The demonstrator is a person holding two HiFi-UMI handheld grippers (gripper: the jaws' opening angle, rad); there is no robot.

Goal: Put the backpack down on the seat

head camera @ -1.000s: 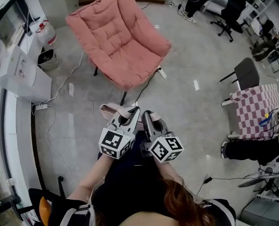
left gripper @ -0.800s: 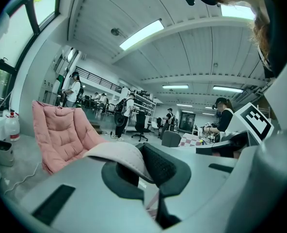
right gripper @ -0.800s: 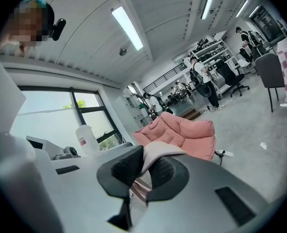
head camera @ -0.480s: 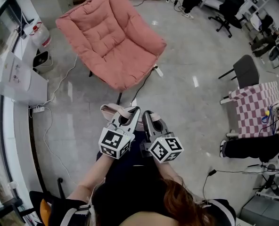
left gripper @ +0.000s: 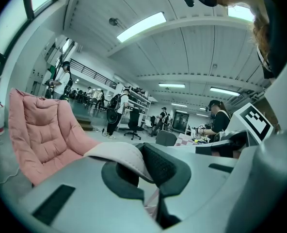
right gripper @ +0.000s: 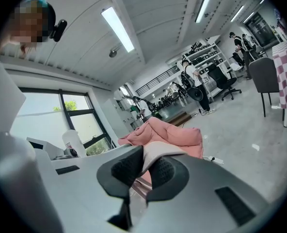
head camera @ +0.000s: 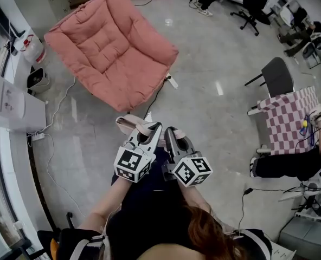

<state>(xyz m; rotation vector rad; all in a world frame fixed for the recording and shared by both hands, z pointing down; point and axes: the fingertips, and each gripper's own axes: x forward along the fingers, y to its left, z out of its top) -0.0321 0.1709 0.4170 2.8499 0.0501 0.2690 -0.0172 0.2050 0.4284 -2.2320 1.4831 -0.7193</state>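
Note:
The seat is a big pink padded chair [head camera: 111, 47] on the floor ahead and to the left, also seen in the left gripper view [left gripper: 41, 135] and the right gripper view [right gripper: 168, 131]. Side by side in front of my body, my left gripper [head camera: 154, 128] and right gripper [head camera: 169, 131] are each shut on a pale pink backpack strap [head camera: 133, 124]. The strap [left gripper: 117, 154] lies pinched over the left gripper [left gripper: 141, 165] pads. Another strap [right gripper: 158, 152] is clamped in the right gripper [right gripper: 142, 171]. The backpack's body is hidden under the grippers.
A white cabinet [head camera: 11, 102], a small heater [head camera: 37, 79] and a water jug [head camera: 30, 47] line the left wall. Cables [head camera: 68, 99] trail on the floor by the chair. A grey chair [head camera: 277, 75] and a checkered table [head camera: 293, 118] stand at the right.
The pink chair and the floor have slid left in the head view as I carry the backpack along. Both grippers keep their place before me and their hold on the straps.

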